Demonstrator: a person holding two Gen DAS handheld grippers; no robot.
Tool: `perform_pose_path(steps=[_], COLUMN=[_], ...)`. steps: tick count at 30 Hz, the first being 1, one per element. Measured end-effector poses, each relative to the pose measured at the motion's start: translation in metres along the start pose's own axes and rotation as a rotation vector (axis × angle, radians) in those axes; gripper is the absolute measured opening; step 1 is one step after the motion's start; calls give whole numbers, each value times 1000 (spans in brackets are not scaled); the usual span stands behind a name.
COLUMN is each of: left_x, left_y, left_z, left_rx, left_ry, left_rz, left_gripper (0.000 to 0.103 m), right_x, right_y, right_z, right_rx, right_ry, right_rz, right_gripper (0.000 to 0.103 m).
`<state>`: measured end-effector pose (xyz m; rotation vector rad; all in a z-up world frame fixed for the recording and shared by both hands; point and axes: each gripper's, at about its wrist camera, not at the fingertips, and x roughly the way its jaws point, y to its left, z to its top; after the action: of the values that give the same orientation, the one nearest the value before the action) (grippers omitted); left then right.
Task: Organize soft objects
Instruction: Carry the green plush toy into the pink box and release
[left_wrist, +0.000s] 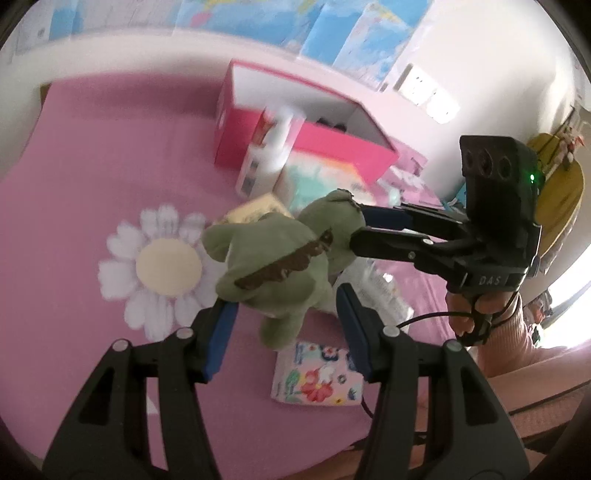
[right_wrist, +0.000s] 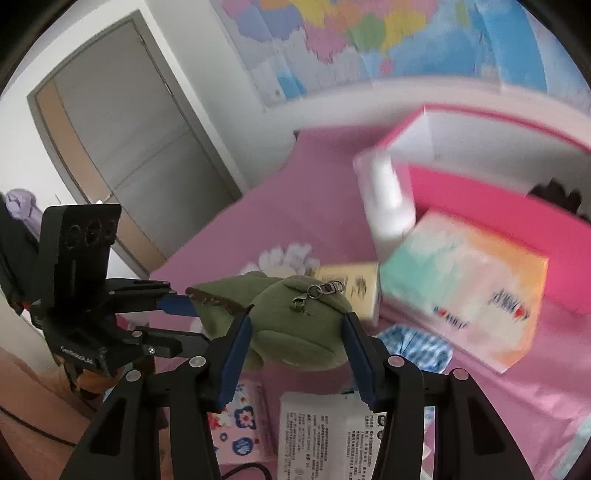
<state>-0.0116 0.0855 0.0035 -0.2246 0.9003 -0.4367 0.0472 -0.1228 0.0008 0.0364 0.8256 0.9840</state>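
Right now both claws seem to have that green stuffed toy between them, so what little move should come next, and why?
Probably carry the green plush toy toward the open pink box. The right gripper pinches one end, the left gripper straddles the other, and the toy looks lifted off the pink bedsheet, with the box just beyond.

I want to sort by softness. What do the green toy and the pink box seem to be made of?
Green toy: probably fleece plush, matte and fuzzy, with a rounded, stuffed shape and a small metal clasp on top. Pink box: likely stiff cardboard with a smooth finish; straight walls, sharp corners, white inside.
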Motion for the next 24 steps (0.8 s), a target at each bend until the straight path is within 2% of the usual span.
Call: perform_pose_path(steps=[9,16,20,24], left_x=[-23,-23,-9,17], left_y=[-34,-60,-67,-61], left_z=[50,112,147,173], left_rx=[146,269,308,303], left_ry=[-119,-193,-203,-149], left_rz=[-18,9,51,63], left_gripper=[57,57,57,57], right_x=[-56,-83,-85,-73], right_y=[13,-9,-35,-62], right_z=[26,64,92,109], right_rx=[-65,-34,16,75], right_ry=[-165,-281,-315,-315], right_rz=[-62,-100,-100,-114], right_gripper=[52,52,52,52])
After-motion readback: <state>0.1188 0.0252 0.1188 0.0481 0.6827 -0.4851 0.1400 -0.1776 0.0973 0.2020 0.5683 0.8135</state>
